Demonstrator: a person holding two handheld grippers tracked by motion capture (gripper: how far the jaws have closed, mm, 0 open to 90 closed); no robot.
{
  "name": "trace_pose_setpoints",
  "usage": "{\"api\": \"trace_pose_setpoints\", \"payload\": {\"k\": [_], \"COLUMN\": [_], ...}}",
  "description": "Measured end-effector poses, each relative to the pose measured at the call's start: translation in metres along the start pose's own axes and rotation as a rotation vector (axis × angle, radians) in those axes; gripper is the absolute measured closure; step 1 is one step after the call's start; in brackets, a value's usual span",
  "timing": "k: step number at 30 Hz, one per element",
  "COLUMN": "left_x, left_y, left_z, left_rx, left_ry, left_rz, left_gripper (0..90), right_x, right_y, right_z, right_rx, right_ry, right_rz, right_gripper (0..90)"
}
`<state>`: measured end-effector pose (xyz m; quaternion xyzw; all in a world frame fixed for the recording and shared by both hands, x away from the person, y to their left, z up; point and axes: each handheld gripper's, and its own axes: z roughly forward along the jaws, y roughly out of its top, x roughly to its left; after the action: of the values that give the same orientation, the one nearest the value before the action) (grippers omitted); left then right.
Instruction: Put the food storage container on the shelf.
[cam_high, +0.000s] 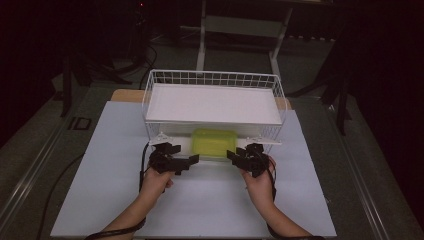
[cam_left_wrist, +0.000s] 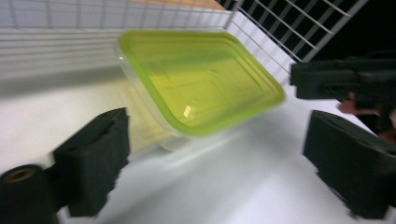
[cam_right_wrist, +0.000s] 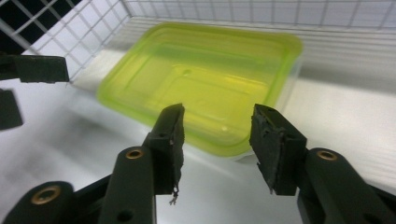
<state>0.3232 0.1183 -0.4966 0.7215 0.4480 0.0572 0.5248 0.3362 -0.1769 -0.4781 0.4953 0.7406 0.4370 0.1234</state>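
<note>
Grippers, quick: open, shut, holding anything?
Left gripper: jaws open wide, holding nothing.
Right gripper: jaws open, nothing between them; green-lidded container just ahead.

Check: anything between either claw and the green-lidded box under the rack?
Nothing visible. The left claw and right claw both face the green-lidded box across bare white surface, jaws open and apart from it. The wire rack stands behind and above.

The box (cam_high: 215, 142) sits on the lower level of the wire rack (cam_high: 214, 79), under its shelf (cam_high: 212, 103), apparently near the front edge. The rack stands at the back of the table (cam_high: 115, 195). The left gripper (cam_high: 186, 163) and right gripper (cam_high: 235, 159) lie in front of the box, one toward each end.
</note>
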Motion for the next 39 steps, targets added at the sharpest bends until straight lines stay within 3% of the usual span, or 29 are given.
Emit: {"api": "trace_pose_setpoints", "payload": {"k": [3,8,12,16,20,23,34,39], "left_x": [-0.004,-0.007,-0.009,-0.007,-0.007,-0.009,-0.011,-0.013], "left_y": [-0.006,-0.016,-0.026,-0.032,-0.035,-0.036,-0.041,-0.042], "left_z": [-0.006,-0.015,-0.019,-0.022,-0.022,-0.022,-0.019,-0.019], "left_rx": [0.007,0.020,0.043,0.038,0.047,0.044,0.046,0.039], "left_ry": [-0.004,-0.053,-0.019,-0.019,-0.011,0.002,0.024,0.022], "left_rz": [0.031,0.006,0.042,0.045,0.055,0.084,0.115,0.124], "left_gripper": [2.8,2.8,2.6,2.6,2.6,2.2,2.2,2.2], "right_x": [0.004,0.013,0.019,0.025,0.028,0.028,0.030,0.026], "right_y": [-0.002,-0.009,-0.014,-0.019,-0.022,-0.022,-0.015,-0.009], "right_z": [-0.002,0.001,0.006,0.015,0.025,0.032,0.054,0.062], "right_rx": [0.003,0.019,0.040,0.068,0.080,0.086,0.091,0.086], "right_ry": [0.005,0.017,0.015,0.020,-0.004,-0.011,-0.022,-0.034], "right_rz": [0.004,-0.006,-0.005,-0.022,-0.026,-0.026,-0.027,0.000], "right_gripper": [55.7,58.6,69.4,78.5,89.8,89.9,89.9,89.9]}}
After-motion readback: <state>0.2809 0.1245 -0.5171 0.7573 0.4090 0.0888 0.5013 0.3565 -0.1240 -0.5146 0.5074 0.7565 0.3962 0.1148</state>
